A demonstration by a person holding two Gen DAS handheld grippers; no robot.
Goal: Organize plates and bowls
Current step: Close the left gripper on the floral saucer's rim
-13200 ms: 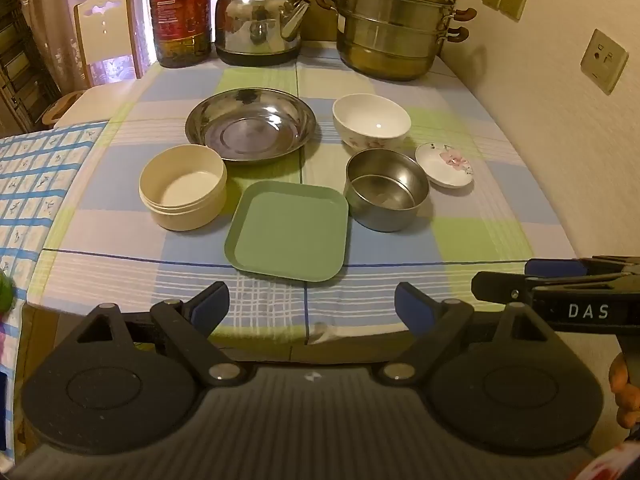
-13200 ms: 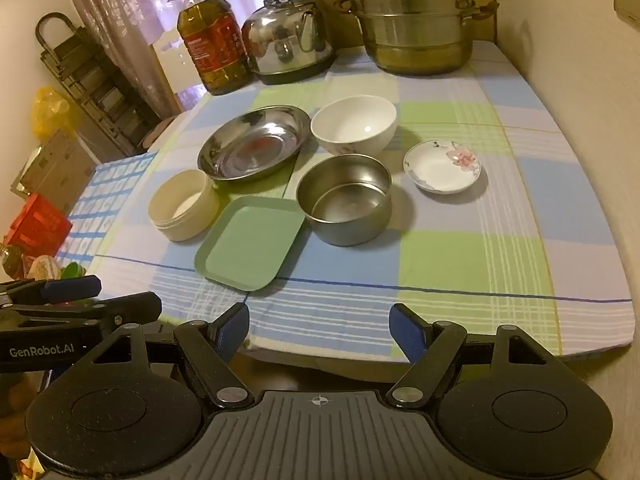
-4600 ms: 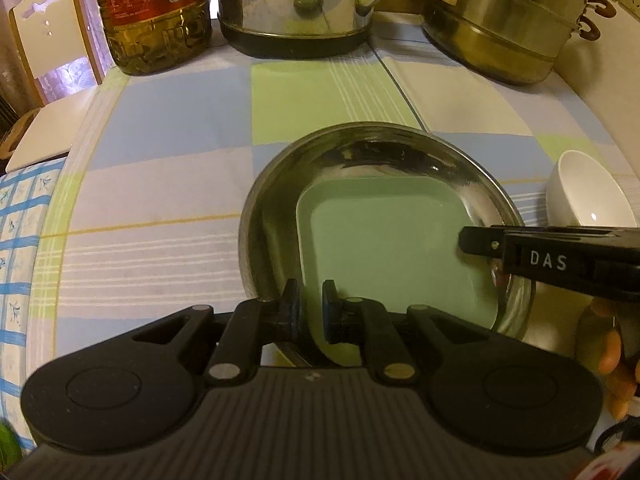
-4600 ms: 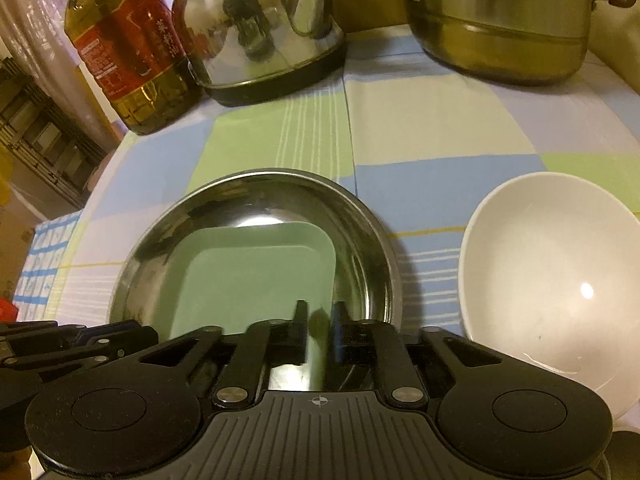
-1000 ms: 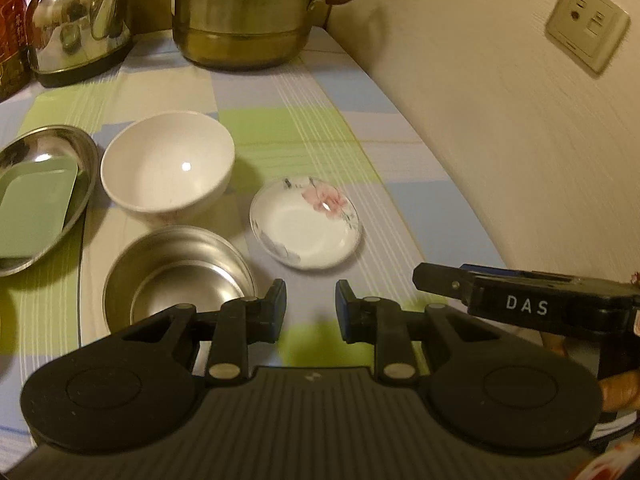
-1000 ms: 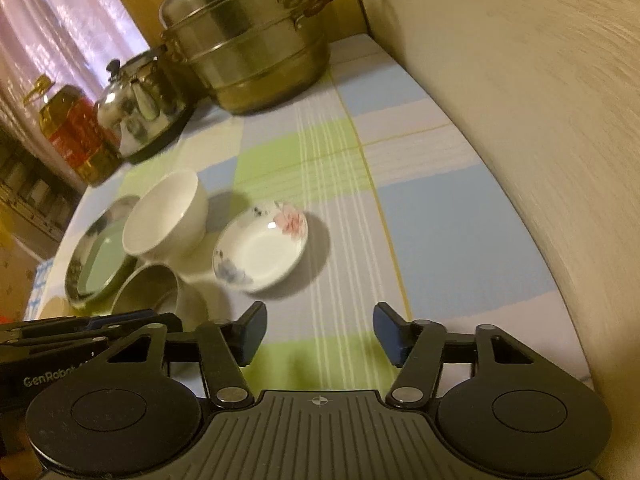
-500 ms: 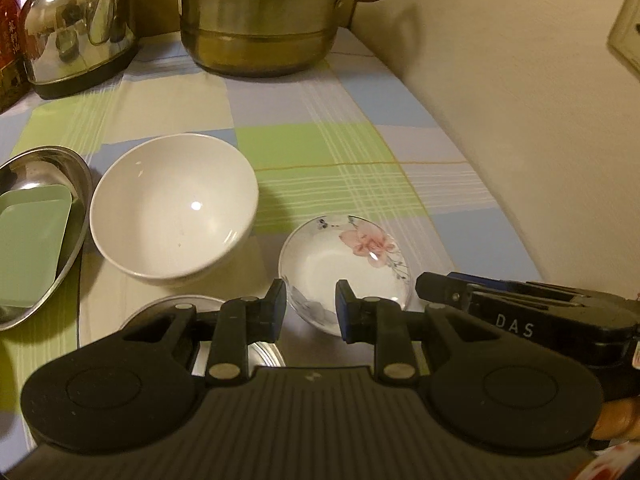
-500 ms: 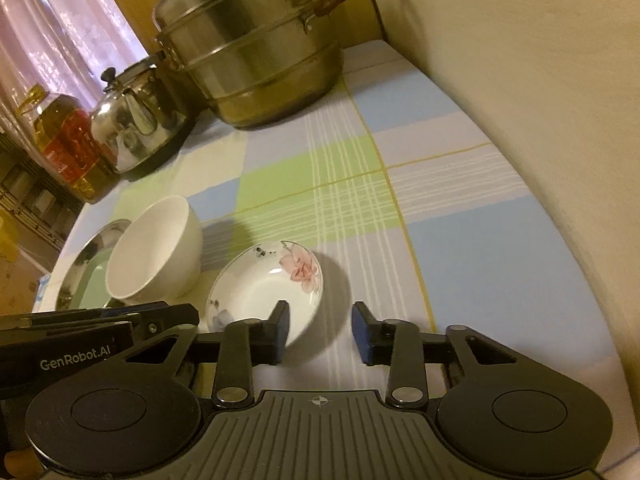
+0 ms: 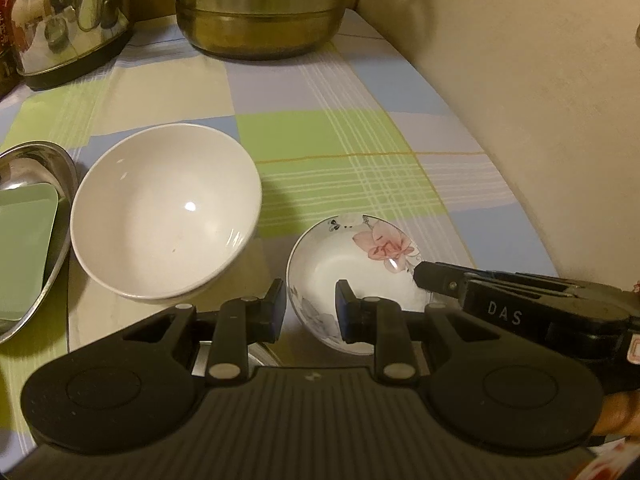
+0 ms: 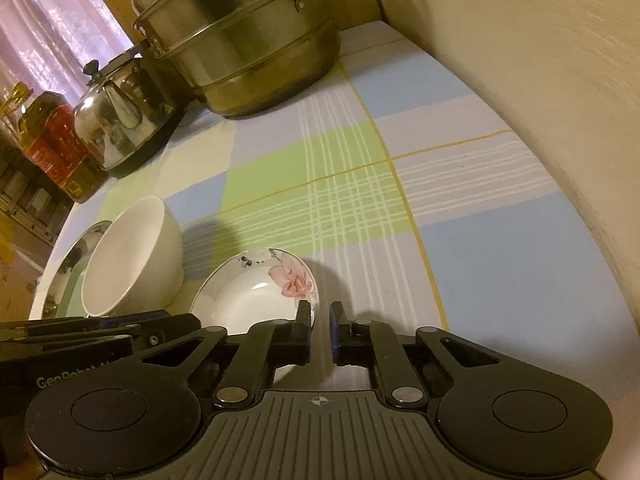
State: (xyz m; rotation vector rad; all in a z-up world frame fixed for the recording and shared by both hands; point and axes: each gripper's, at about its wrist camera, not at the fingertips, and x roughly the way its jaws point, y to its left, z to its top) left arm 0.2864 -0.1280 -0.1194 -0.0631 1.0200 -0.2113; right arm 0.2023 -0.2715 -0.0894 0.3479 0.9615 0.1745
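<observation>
Landmark: saucer (image 9: 360, 276) on bench (image 9: 320, 128).
Right gripper (image 10: 320, 328): jaws just closing, clamped on saucer's right rim.
Left gripper (image 9: 311, 312): jaws slightly apart astride saucer's left rim, not pressing.
Bowl (image 9: 164, 216): just left of saucer.

black ribbed left gripper (image 9: 310, 306), blue-padded jaws, silver screws; right gripper (image 10: 320, 330) alike.

Both cameras ride low on hand-held grippers at the near edge of the table, tilted steeply down and looking toward the far end. The left wrist view sits close over the flowered saucer (image 9: 356, 276), facing straight ahead, with the wall to its right. The right wrist view stands just to the right, angled leftward across the cloth. Both take in the saucer, the white bowl (image 9: 164, 212), the kettle (image 10: 120, 116) and the steamer pot (image 10: 240, 44).
</observation>
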